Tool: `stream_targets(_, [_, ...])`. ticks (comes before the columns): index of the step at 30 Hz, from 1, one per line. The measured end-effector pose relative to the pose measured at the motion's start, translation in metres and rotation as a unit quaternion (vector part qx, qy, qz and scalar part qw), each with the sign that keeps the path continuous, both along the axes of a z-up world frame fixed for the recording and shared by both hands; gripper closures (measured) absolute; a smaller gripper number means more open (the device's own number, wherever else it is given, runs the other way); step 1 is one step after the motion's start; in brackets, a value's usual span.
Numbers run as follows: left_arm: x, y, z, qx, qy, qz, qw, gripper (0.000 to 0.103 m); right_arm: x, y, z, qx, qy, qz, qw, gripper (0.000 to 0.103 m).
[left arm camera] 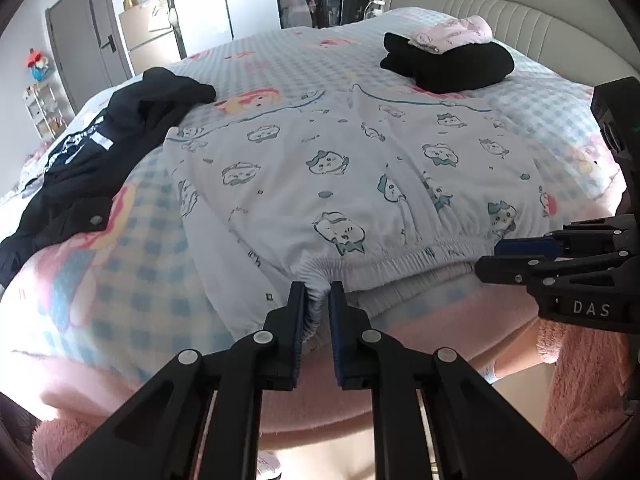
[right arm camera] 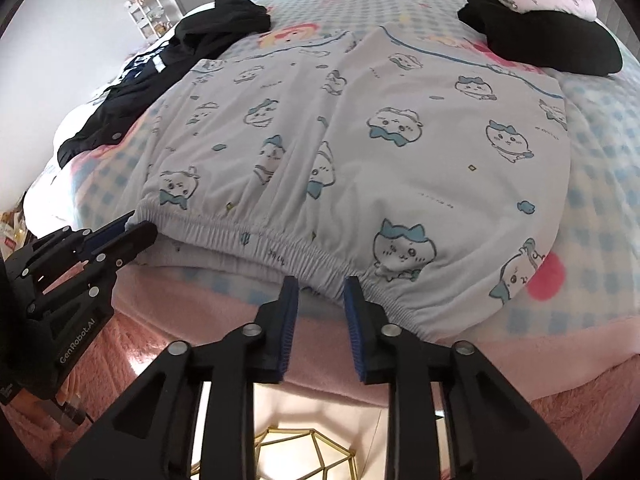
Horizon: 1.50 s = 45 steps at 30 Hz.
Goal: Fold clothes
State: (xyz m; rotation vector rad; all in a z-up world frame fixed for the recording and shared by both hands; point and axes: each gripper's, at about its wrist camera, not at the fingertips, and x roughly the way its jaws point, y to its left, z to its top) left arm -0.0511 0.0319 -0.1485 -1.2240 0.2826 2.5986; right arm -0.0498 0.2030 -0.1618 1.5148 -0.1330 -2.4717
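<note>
Left gripper [left arm camera: 319,292] pinches the shorts [left arm camera: 352,176] at their waistband [right arm camera: 280,246]; right gripper [right arm camera: 320,288] straddles that band half-open, unclamped, likely readying a two-corner lift.

White shorts [left arm camera: 352,176] carry blue cartoon animals. Behind the shorts, a black folded garment [left arm camera: 452,66] bears a pale pink one [left arm camera: 452,34]; the bedspread [left arm camera: 120,264] is blue-checked.
</note>
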Motion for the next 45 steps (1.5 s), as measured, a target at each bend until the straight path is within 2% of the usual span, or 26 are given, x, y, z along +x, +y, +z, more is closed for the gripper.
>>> stream_targets(3, [0.001,-0.013,-0.005,0.012,-0.020,0.019,0.9995,0.090,0.000,-0.002,-0.001,0.004,0.005,0.003,1.000,0.066])
stream_targets(9, [0.007,-0.052,-0.001,0.047,-0.052,0.076,0.9946,0.087,0.002,0.016,-0.006,-0.006,-0.015,-0.030,0.999,0.066])
stream_targets(11, [0.009,-0.059,0.002,0.046,-0.056,0.086,0.9936,0.081,0.004,0.019,-0.005,-0.001,-0.019,-0.032,0.999,0.066])
stream_targets(13, [0.011,-0.063,0.007,0.058,-0.058,0.096,0.9920,0.080,0.005,0.018,-0.002,0.002,-0.022,-0.030,0.999,0.066])
stream_targets(19, [0.006,-0.040,0.032,0.078,-0.015,0.045,0.9958,0.080,0.002,0.013,0.009,-0.030,-0.019,-0.027,0.999,0.065])
stream_targets(22, [-0.022,-0.024,0.017,0.043,-0.019,0.051,0.9976,0.080,-0.004,0.010,0.008,-0.026,-0.015,-0.027,0.999,0.065])
stream_targets(24, [-0.041,-0.028,0.001,0.022,-0.061,0.080,0.9947,0.080,-0.009,0.011,0.003,-0.015,-0.020,-0.038,0.999,0.065])
stream_targets(27, [-0.040,-0.051,-0.011,0.023,-0.093,0.121,0.9880,0.078,-0.008,0.022,-0.003,-0.015,-0.037,-0.054,0.998,0.065])
stream_targets(29, [-0.034,-0.064,-0.014,0.026,-0.103,0.138,0.9848,0.065,-0.004,0.028,-0.004,-0.014,-0.037,-0.056,0.998,0.065])
stream_targets(32, [-0.028,-0.076,-0.010,-0.004,-0.098,0.172,0.9803,0.069,-0.002,0.034,-0.005,-0.014,-0.039,-0.061,0.997,0.065])
stream_targets(33, [-0.025,-0.080,-0.005,0.006,-0.091,0.174,0.9804,0.069,-0.003,0.035,-0.005,-0.015,-0.041,-0.063,0.997,0.065])
stream_targets(35, [-0.019,-0.082,0.007,0.047,-0.074,0.160,0.9832,0.069,-0.003,0.035,-0.001,-0.019,-0.038,-0.065,0.997,0.065])
stream_targets(38, [-0.011,-0.058,0.023,0.073,-0.043,0.093,0.9921,0.069,-0.002,0.032,0.011,-0.040,-0.019,-0.052,0.998,0.065])
stream_targets(40, [-0.012,-0.036,0.023,0.092,-0.044,0.048,0.9936,0.069,-0.004,0.027,0.013,-0.053,-0.018,-0.041,0.998,0.065])
stream_targets(45, [-0.013,0.007,0.003,0.052,-0.058,-0.007,0.9969,0.069,-0.006,0.011,0.007,-0.029,-0.026,-0.021,0.999,0.065])
